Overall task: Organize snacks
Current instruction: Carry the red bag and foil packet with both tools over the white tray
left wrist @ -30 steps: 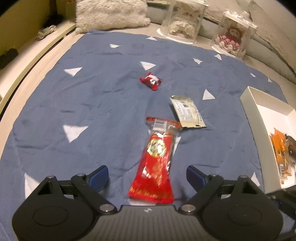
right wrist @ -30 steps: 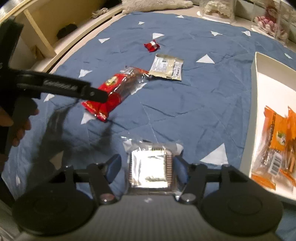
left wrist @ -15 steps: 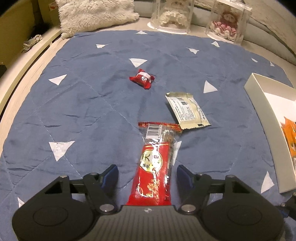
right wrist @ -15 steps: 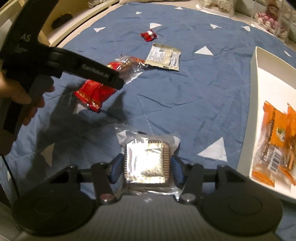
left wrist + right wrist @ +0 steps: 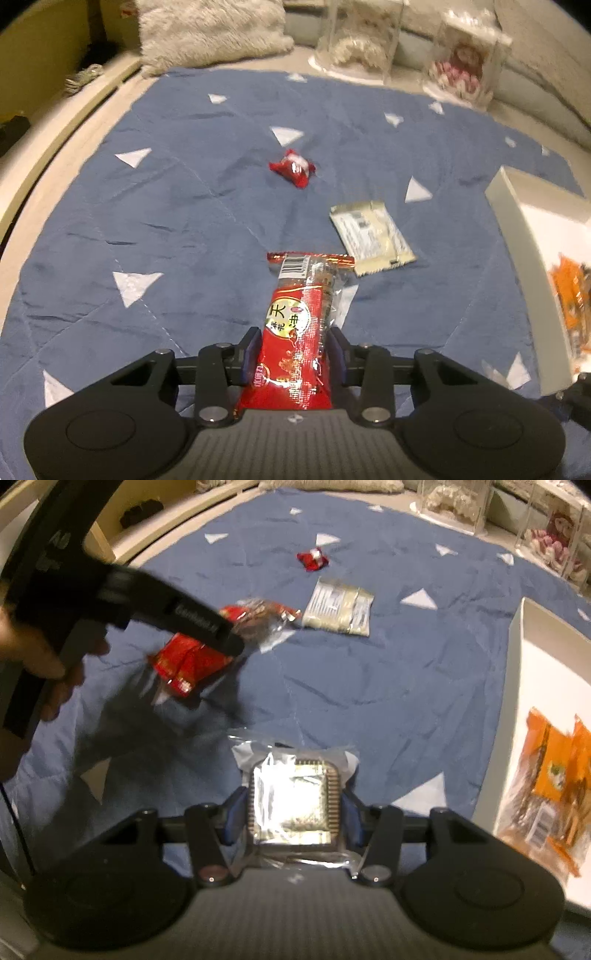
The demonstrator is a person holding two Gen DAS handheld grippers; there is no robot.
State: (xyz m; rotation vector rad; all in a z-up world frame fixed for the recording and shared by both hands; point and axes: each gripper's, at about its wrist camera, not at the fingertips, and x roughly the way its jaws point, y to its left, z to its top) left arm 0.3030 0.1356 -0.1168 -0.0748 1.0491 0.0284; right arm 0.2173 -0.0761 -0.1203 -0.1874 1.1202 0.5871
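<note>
A long red snack bar (image 5: 306, 291) lies on the blue cloth (image 5: 147, 221), its near end between the jaws of my left gripper (image 5: 293, 343). The jaws are closing and the pads press on its sides. In the right wrist view the same bar (image 5: 188, 661) shows under the left gripper's black frame, which a hand (image 5: 44, 657) holds. My right gripper (image 5: 293, 808) is closing on a square biscuit in a clear wrapper (image 5: 291, 790), with its pads against the packet's sides.
A small red candy (image 5: 293, 168) and a beige sachet (image 5: 371, 236) lie farther out on the cloth. A white box (image 5: 513, 664) at the right holds orange packets (image 5: 554, 775). Clear display cases (image 5: 358, 37) and a fluffy cushion (image 5: 210, 33) stand at the back.
The left jaws, wide apart a second ago, have closed in on the red bar. The right jaws have narrowed onto the biscuit packet. Both hands have stayed in place.
</note>
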